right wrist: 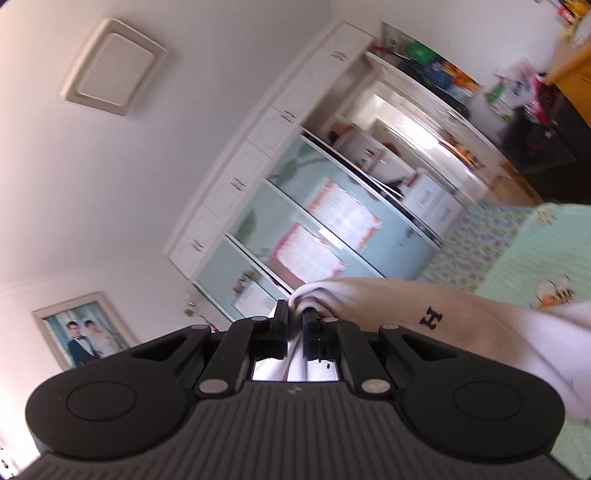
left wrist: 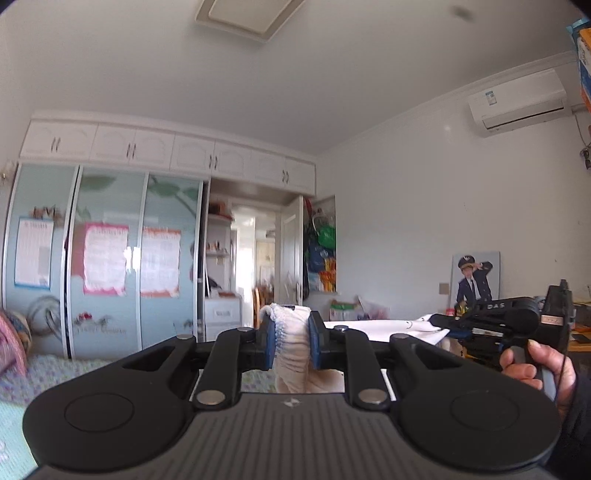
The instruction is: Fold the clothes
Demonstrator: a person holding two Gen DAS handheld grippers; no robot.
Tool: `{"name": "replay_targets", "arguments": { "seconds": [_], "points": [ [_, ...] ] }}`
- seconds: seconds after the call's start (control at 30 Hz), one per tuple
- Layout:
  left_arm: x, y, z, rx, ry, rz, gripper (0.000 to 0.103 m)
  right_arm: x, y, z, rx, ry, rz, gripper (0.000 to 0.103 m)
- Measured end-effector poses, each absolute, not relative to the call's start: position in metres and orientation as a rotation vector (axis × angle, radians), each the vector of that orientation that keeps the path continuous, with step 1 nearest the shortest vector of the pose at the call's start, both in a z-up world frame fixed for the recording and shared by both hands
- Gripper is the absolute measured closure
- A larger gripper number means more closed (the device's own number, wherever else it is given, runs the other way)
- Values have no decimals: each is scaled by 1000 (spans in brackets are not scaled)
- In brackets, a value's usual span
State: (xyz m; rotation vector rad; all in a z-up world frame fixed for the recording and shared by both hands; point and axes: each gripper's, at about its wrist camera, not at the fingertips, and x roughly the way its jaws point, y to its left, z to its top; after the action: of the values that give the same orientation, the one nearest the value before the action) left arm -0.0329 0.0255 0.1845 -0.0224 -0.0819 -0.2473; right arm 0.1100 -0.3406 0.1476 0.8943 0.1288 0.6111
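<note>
A big wardrobe (left wrist: 110,258) with pale blue sliding doors fills the far wall, with papers (left wrist: 105,264) stuck on the doors and white cupboards (left wrist: 166,151) above. An air conditioner (left wrist: 517,101) hangs high on the right wall, a poster (left wrist: 474,277) of a child in uniform leans below it, and a flat light (left wrist: 247,14) sits on the ceiling. A wedding photo (right wrist: 83,330) hangs on another wall, and a green bedspread (right wrist: 524,251) has bees on it.

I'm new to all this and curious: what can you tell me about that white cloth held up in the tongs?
The white garment is soft, creamy fabric with a small black "H" printed on it. One bunched part is pinched in the left tongs, another edge in the right tongs. It is lifted and hangs between them above the green patterned bedspread.
</note>
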Motion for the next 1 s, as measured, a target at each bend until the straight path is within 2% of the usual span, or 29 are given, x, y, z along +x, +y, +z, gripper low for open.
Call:
{"name": "replay_targets", "arguments": {
  "seconds": [0.33,0.63,0.8,0.93,1.0],
  "points": [
    [15,73,139,-75,101,-138,82,159,-281,105,885,322,606,96],
    [93,91,160,-80,173,-73,82,197,-249,114,846,380,585,96],
    [192,72,236,-72,258,23,82,245,-245,191,774,318,497,96],
    [186,43,318,-8,54,18,81,221,-264,285,700,54,542,96],
    [164,32,344,25,-36,2,79,197,-275,310,658,-46,579,96]
  ]
}}
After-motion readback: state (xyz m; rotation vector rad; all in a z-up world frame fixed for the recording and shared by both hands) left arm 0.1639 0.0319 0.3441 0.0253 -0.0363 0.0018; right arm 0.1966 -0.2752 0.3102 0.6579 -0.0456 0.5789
